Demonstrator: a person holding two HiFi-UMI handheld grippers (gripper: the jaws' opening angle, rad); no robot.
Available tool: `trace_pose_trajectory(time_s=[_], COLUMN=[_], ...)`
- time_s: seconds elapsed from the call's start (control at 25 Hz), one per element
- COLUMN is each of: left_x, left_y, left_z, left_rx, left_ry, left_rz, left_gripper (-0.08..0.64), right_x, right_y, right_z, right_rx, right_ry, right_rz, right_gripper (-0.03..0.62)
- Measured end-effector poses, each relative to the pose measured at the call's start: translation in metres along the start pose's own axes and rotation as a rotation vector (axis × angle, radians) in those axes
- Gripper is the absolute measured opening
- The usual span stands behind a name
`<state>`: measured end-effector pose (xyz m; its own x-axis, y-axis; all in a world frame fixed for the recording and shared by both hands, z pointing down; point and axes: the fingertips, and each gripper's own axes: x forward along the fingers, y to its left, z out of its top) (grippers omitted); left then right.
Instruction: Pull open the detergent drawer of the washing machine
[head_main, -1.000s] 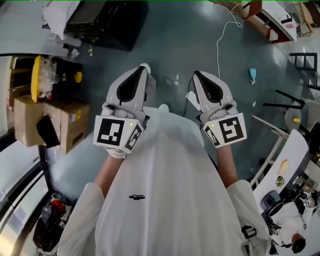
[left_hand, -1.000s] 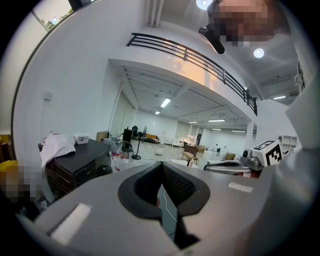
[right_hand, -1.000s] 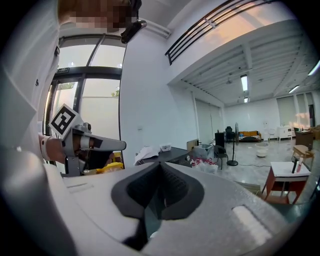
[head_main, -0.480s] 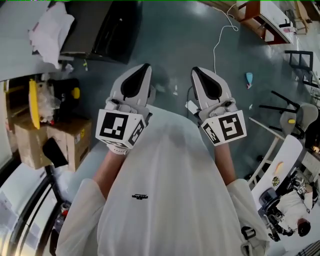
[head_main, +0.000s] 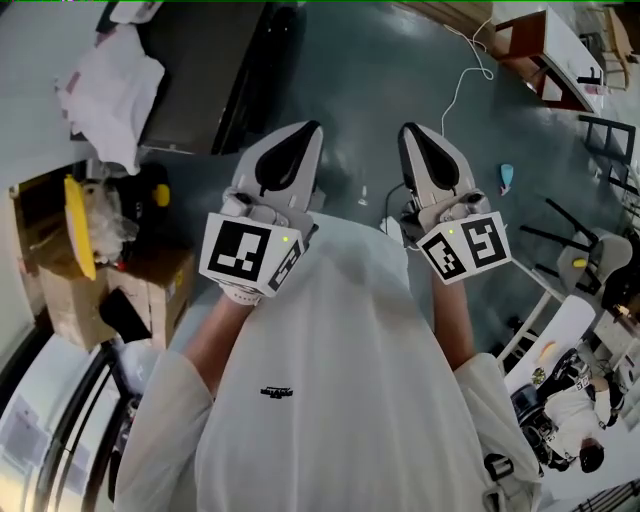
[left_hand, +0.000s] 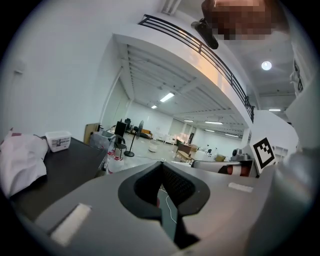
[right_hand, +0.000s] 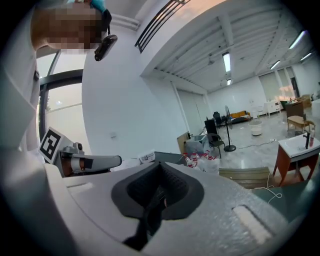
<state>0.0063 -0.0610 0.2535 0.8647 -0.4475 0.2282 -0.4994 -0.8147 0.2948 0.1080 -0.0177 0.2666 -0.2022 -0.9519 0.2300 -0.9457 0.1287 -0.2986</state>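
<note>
Jaws of the left gripper (head_main: 303, 130) and the right gripper (head_main: 413, 132) are both closed tip to tip, with nothing between them. Each gripper view shows the pads meeting and only the open room beyond. Neither the washing machine nor its detergent drawer appears in any view, so its place relative to the dark counter (head_main: 190, 80) cannot be stated. Items noted, largest first: the grey-green floor (head_main: 400, 70) to the right of the counter and beneath both grippers; the counter itself, ahead and to the left of the left gripper; a cardboard box (head_main: 150, 290) on the floor at the counter's near side; a white cloth (head_main: 110, 90) lying on the counter's left part; and a white cable (head_main: 455, 90) trailing on the floor well to the counter's right. Assessment: approach stage, with the pull not yet begun. The drawer is judged to be a light, rigid plastic tray with a smooth, possibly slick front, likely to resist at first and then run freely. The recommended hold is the recessed lip of the front panel, near its middle. The jaws must open first, and the pull should be straight and level, since an off-centre pull may bind the drawer.
</note>
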Motion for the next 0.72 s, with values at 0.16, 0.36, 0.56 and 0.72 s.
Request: trace_pose_trajectory(time_s=[0.16,0.36,0.56,0.72], left_x=[0.016,0.028,0.027,0.024], left_y=[0.029,0.048,0.061,0.067], left_z=[0.006,0.012,0.020,0.022], left_rx=[-0.004,-0.009,-0.037,-0.068], left_ry=[0.007,0.008,-0.028,-0.057], left_rz=[0.034,0.099,0.215,0.317], left_gripper=[0.014,0.014,0.014,0.014], right_x=[0.033,0.060,0.082,0.093], right_y=[-0.008,-0.022,-0.029,-0.034], right_z=[0.001,0.010,0.019,0.024], right_rx=[0.046,0.056,0.008,-0.034], right_ry=[0.017,0.048,0.072,0.098], right_rz=[0.022,0.075,0.171,0.248], right_gripper=[0.002,0.002,0.002,0.002])
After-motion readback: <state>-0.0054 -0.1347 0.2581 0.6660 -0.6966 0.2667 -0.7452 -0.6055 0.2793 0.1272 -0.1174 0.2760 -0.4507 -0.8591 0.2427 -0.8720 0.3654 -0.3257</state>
